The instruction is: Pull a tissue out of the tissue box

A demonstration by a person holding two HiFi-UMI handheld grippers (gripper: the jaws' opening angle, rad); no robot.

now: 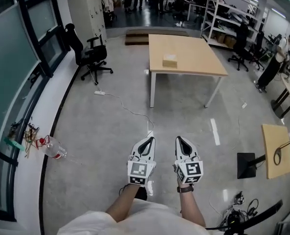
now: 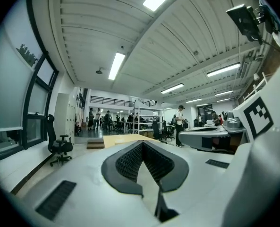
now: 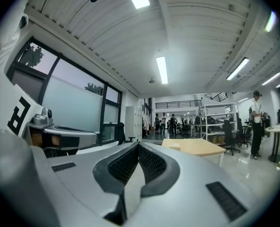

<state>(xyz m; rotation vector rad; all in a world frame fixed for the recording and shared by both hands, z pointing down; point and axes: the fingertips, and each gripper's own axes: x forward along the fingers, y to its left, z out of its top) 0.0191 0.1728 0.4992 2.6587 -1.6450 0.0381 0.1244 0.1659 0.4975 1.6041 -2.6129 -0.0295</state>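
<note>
Wooden worktop (image 1: 196, 58) stood far across the grey floor (image 1: 105, 136); the tissue box (image 1: 170, 60) sat on it, a bit left of the middle; the left tongs (image 1: 146, 141) and the right tongs (image 1: 181, 141) were side by side, well apart from the box; both were squeezed shut, holding nothing.
</note>
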